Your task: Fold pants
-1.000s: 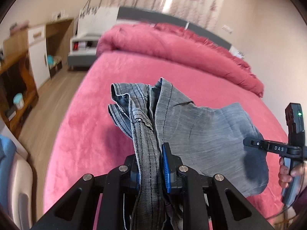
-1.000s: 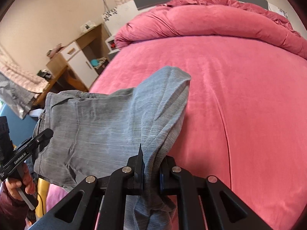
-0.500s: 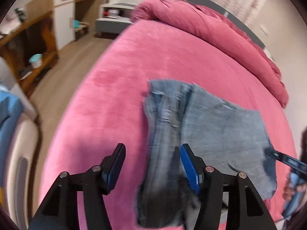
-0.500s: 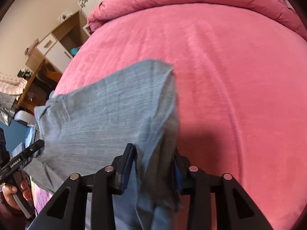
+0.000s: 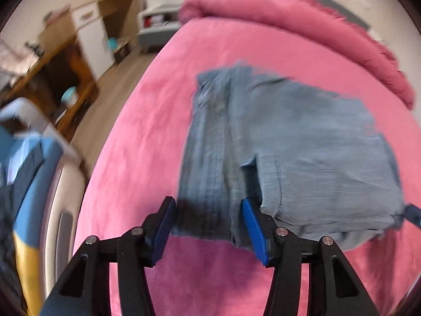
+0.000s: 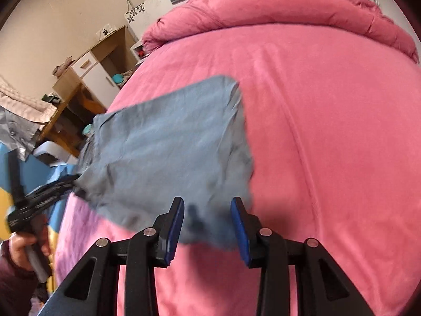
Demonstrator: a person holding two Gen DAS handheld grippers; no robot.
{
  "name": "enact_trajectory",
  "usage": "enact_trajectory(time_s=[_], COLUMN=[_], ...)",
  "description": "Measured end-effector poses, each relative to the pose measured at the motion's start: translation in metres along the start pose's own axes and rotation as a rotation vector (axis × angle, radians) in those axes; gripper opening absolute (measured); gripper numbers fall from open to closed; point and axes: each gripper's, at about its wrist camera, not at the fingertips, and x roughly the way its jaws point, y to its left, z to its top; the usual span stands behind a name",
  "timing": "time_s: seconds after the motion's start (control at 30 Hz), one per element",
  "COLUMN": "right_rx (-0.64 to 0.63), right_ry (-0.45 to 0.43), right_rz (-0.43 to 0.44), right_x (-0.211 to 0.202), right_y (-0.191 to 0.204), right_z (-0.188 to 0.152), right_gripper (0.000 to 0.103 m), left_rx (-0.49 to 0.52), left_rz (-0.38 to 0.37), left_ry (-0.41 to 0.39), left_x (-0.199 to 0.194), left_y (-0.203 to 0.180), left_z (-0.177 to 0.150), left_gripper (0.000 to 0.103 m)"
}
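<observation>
The grey-blue pants (image 5: 302, 144) lie folded in a flat stack on the pink bed (image 5: 147, 144). My left gripper (image 5: 208, 210) stands just above their near left corner; its jaws are closing, but the blue pads (image 5: 252, 226) do not press on the cloth. In the right wrist view the pants (image 6: 171, 152) spread to the left. My right gripper (image 6: 208, 208) is open over their near right corner, holding nothing. The left gripper (image 6: 52, 187) shows there too, at the pants' far edge, held by a hand (image 6: 23, 247).
A rolled pink duvet (image 6: 289, 8) runs along the head of the bed. Wooden shelves (image 5: 65, 60) and a white cabinet (image 6: 94, 79) stand by the wall to the left. A blue and yellow thing (image 5: 26, 184) sits off the bed's left edge.
Both grippers were shut on the lifted pants; they opened and let go. The pants dropped flat onto the bed, and both grippers moved lower and tipped downward.
</observation>
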Motion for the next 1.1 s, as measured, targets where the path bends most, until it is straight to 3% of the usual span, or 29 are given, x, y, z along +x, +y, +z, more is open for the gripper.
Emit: enact_trajectory(time_s=[0.1,0.23,0.37,0.43,0.73,0.8,0.93,1.1], right_rx=[0.017,0.007,0.008,0.004,-0.051,-0.049,-0.052,-0.098], right_ry=[0.061,0.121,0.057,0.031,-0.073,-0.094,-0.151,-0.205], right_rz=[-0.024,-0.087,-0.059,-0.052,-0.173,-0.219,-0.276,-0.322], right_x=[0.019,0.042,0.019,0.003,-0.043,-0.052,-0.064,-0.083], right_y=[0.001,0.005,0.014,0.022,0.077,0.089,0.106,0.126], right_z=[-0.005,-0.015,-0.021,-0.029,-0.077,-0.088,-0.099,-0.109], right_gripper=[0.037,0.036,0.036,0.036,0.041,0.042,0.051,0.053], left_rx=[-0.083,-0.118,-0.161,-0.176,-0.154,-0.152,-0.177,-0.160], left_rz=[-0.040,-0.037,-0.034,-0.025,0.018,0.012,-0.008,-0.014], left_ry=[0.063,0.021,-0.076,-0.137,-0.363,-0.384,-0.413,-0.401], left_x=[0.008,-0.022,-0.072,-0.099,-0.198,-0.210,-0.231,-0.239], left_y=[0.015,0.030,0.043,0.047,0.039,0.037,0.034,0.018], left_z=[-0.005,-0.013,-0.033,-0.047,-0.105,-0.116,-0.137,-0.155], left_gripper=[0.057,0.055,0.071,0.074,0.098,0.103,0.103,0.103])
